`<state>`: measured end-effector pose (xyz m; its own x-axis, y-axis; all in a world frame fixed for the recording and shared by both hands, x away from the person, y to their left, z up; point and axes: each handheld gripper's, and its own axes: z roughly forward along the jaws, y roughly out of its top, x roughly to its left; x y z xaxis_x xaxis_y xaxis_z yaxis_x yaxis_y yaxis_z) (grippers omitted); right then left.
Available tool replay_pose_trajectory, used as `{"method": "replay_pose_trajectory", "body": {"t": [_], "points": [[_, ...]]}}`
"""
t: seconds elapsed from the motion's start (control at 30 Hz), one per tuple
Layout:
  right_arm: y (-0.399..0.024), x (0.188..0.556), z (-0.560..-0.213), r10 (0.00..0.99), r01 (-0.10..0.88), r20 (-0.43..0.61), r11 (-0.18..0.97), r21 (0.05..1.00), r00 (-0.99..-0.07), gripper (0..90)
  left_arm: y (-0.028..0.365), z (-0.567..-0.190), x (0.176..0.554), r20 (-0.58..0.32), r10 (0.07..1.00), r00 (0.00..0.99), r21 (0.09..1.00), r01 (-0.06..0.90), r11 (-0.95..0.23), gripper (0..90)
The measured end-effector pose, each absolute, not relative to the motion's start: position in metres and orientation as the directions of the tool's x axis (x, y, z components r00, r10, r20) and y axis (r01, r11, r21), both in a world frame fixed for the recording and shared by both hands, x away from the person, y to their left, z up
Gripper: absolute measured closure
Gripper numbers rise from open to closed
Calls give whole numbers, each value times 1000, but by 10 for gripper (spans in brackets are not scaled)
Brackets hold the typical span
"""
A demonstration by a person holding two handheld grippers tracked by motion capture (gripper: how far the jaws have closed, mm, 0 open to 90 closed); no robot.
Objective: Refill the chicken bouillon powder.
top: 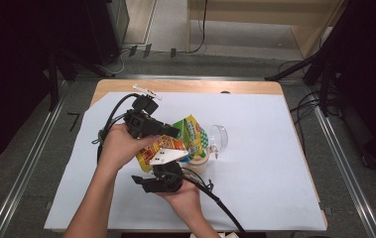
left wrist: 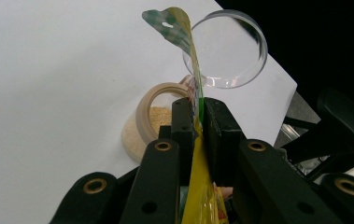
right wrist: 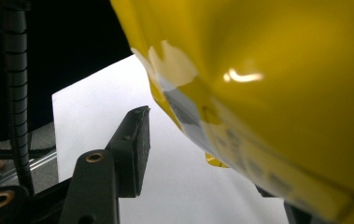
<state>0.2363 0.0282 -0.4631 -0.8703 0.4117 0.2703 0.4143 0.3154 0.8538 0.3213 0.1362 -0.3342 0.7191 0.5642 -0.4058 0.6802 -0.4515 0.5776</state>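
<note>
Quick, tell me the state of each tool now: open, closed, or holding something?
Left tool: closed on the yellow snack bag, pinching its edge.
Right tool: beside the bag; cannot be told whether it grips.

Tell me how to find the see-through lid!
Look at the white sheet covering the table, then the yellow snack bag held up in the middle. Just right of the bag stands the round lid, on edge beside the jar of crumbs; it's clear like glass.

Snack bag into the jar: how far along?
Done: jar open, clear lid off, some crumbs inside. In hand: left gripper clamps the bag; right gripper sits under the bag, grip unclear. Left: empty the bag, refit the lid.
</note>
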Motion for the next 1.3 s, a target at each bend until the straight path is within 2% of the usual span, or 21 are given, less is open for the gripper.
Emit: {"method": "replay_pose_trajectory", "body": {"t": [0.37,0.77,1.07,1.3], "points": [[30,235,-463,389,385,243,342,857,-889,493,113,-354,325,-357,547,757,516,648,-560,814],[28,234,-468,401,387,235,358,850,-885,485,122,-354,327,-376,535,756,536,649,-540,889],[27,231,-468,402,367,210,368,854,-892,473,137,-347,327,-414,493,765,568,640,-517,894],[23,232,-468,410,389,238,339,856,-880,469,154,-338,325,-442,468,765,602,640,-477,894]]}}
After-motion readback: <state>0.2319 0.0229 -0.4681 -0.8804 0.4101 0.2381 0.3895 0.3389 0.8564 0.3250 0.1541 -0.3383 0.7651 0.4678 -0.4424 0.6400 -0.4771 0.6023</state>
